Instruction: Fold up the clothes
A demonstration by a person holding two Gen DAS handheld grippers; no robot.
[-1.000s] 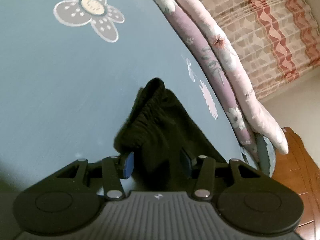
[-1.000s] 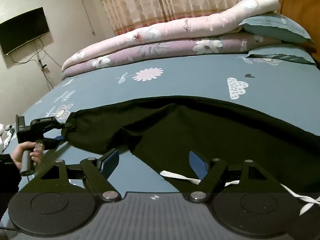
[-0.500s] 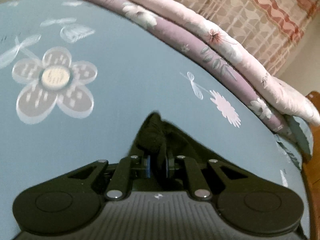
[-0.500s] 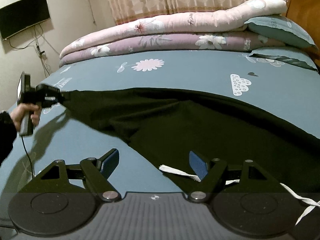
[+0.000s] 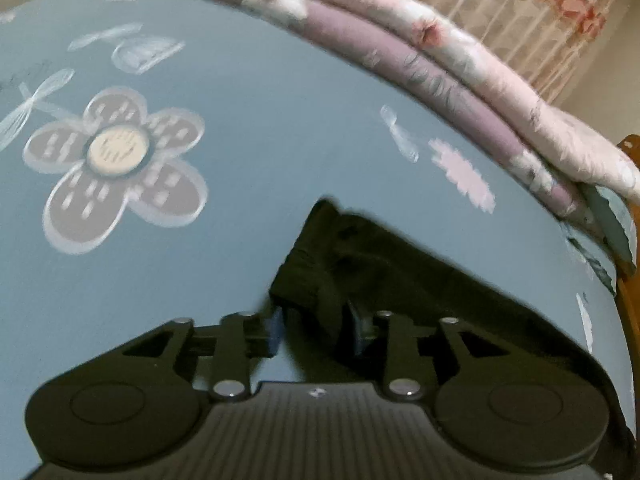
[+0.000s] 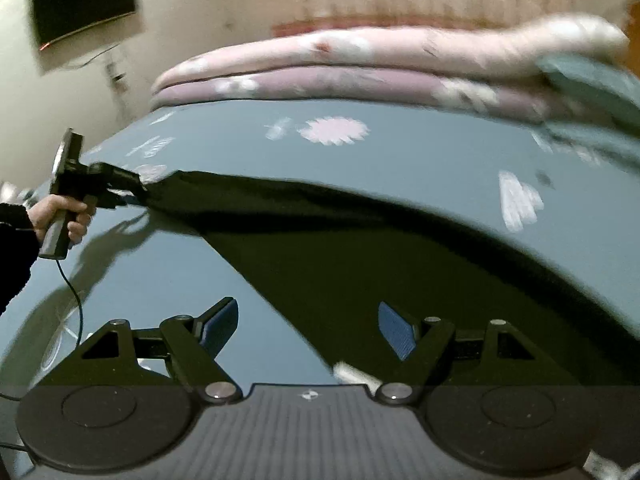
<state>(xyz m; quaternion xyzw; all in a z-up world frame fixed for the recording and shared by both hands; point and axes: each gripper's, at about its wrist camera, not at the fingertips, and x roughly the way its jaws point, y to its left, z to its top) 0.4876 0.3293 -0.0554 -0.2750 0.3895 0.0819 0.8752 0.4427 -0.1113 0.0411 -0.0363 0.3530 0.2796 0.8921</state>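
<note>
Presently, entry:
Black trousers [image 6: 340, 264]: lying spread across the blue bedsheet [image 5: 240, 120].
Left gripper [image 5: 316, 320]: pinching the elastic cuff [image 5: 316, 256], lifting it.
Right gripper [image 6: 308, 328]: hovering, jaws spread.
Advice: keeping the cloth taut is advisable.

I count one black garment [image 6: 332, 256], two tongs, my left tongs [image 5: 316, 324] and right tongs [image 6: 308, 330], two rolled quilts [image 6: 360, 68], one pillow [image 6: 592, 84], one wall screen [image 6: 82, 0].
</note>
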